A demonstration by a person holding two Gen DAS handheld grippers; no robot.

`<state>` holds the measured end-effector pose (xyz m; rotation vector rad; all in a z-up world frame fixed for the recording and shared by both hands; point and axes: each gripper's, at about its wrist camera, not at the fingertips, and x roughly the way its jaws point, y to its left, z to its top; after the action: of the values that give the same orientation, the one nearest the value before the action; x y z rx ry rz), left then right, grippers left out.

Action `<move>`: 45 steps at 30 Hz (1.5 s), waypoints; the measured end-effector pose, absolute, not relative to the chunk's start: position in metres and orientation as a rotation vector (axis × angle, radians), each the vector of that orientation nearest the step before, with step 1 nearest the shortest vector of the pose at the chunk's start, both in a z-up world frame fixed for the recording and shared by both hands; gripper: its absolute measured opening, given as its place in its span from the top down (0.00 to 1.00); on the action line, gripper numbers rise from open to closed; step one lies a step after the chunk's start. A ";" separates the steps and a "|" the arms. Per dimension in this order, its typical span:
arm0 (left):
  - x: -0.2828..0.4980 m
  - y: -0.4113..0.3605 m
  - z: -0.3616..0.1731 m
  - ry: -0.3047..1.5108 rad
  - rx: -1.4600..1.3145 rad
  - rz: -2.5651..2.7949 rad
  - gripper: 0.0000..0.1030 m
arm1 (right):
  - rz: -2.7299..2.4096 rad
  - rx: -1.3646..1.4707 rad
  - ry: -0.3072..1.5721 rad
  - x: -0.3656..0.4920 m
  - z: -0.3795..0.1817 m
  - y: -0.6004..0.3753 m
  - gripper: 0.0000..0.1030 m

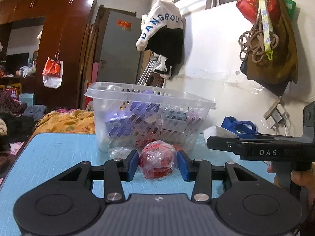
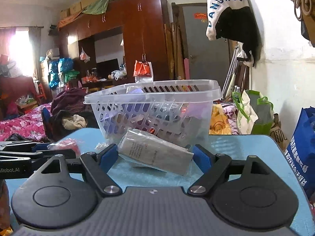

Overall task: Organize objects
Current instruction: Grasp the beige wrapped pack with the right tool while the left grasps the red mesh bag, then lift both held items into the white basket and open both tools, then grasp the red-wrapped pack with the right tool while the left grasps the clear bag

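A clear plastic basket (image 1: 149, 116) holding several packets stands on the light blue table (image 1: 59, 157); it also shows in the right wrist view (image 2: 153, 110). My left gripper (image 1: 157, 163) is open, its blue pads on either side of a red plastic-wrapped packet (image 1: 156, 160) lying on the table in front of the basket. My right gripper (image 2: 155, 155) is open around a grey box in clear wrap (image 2: 155, 153) that lies tilted against the basket's front. The red packet (image 2: 67, 144) and the left gripper's fingers (image 2: 29, 153) show at the left of the right wrist view.
The right gripper's body (image 1: 256, 149) reaches in from the right. A blue bag (image 2: 303, 153) stands at the table's right edge. A bed with clothes (image 2: 23, 123) lies beyond the table's far left. A wall with hanging bags (image 1: 271, 39) is to the right.
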<state>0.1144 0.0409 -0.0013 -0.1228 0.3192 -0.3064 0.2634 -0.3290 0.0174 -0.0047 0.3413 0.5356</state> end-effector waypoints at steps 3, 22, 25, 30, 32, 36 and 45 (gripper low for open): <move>0.112 0.042 0.000 0.300 -0.130 -0.306 0.54 | 0.542 -0.001 0.315 0.259 0.019 -0.334 0.17; 0.185 0.038 0.097 0.194 -0.107 -0.279 0.54 | 0.536 -0.044 0.122 0.312 0.108 -0.311 0.17; 0.220 0.035 0.108 0.244 -0.127 -0.235 0.54 | 0.468 -0.108 0.154 0.346 0.114 -0.294 0.17; 0.258 0.036 0.109 0.284 -0.153 -0.162 0.41 | 0.428 -0.113 0.199 0.377 0.106 -0.290 0.14; 0.271 0.039 0.105 0.295 -0.144 -0.112 0.11 | 0.447 -0.083 0.231 0.382 0.101 -0.294 0.01; 0.261 0.052 0.090 0.320 -0.172 -0.138 0.12 | 0.484 -0.046 0.256 0.368 0.093 -0.306 0.00; 0.181 0.029 0.044 0.379 0.031 -0.168 0.09 | 0.495 -0.060 0.386 0.317 0.053 -0.334 0.00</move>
<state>0.1807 0.0287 0.0436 0.0315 0.3787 -0.1679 0.3170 -0.3340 0.0526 -0.0604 0.3865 0.4953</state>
